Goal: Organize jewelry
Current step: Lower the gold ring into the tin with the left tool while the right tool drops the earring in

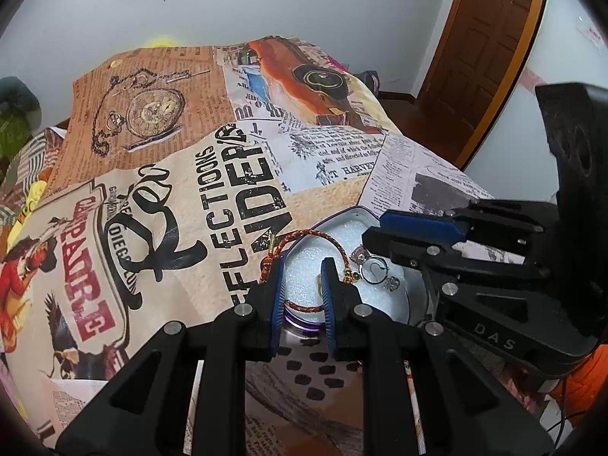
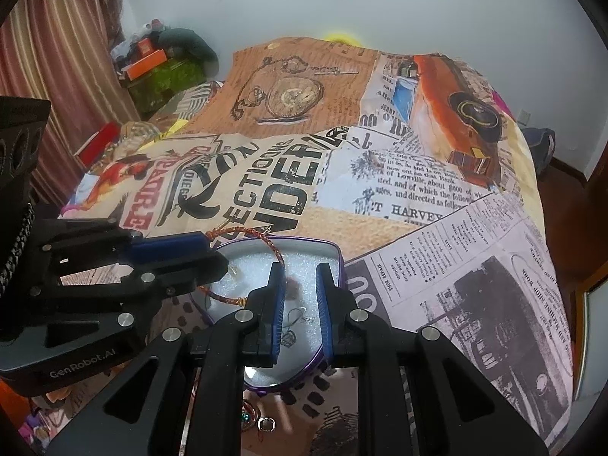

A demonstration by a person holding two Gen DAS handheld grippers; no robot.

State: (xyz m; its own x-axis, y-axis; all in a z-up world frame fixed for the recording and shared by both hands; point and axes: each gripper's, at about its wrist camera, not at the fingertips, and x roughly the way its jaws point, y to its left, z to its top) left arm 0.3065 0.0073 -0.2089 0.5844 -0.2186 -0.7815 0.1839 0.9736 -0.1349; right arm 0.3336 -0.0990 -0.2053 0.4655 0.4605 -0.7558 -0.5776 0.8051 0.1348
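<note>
A purple-rimmed tin box (image 1: 344,216) lined with white foam (image 1: 304,273) lies on the printed cloth; it also shows in the right wrist view (image 2: 334,250). A red-gold braided bracelet (image 1: 304,233) arches over the box's left rim and runs across the foam between the fingers of my left gripper (image 1: 302,277), which is open just above it. A small ring (image 1: 374,266) and charms (image 1: 391,283) lie on the foam. My right gripper (image 2: 300,277) is open above the foam, over a small ring (image 2: 294,317). The bracelet (image 2: 275,249) curves left of it.
The newspaper-print cloth (image 1: 212,174) covers the surface. The box's mirrored lid (image 2: 262,374) lies open toward me, with a ring (image 2: 267,424) and trinkets beside it. A wooden door (image 1: 490,49) stands at the right, boxes and clutter (image 2: 152,64) at the far left.
</note>
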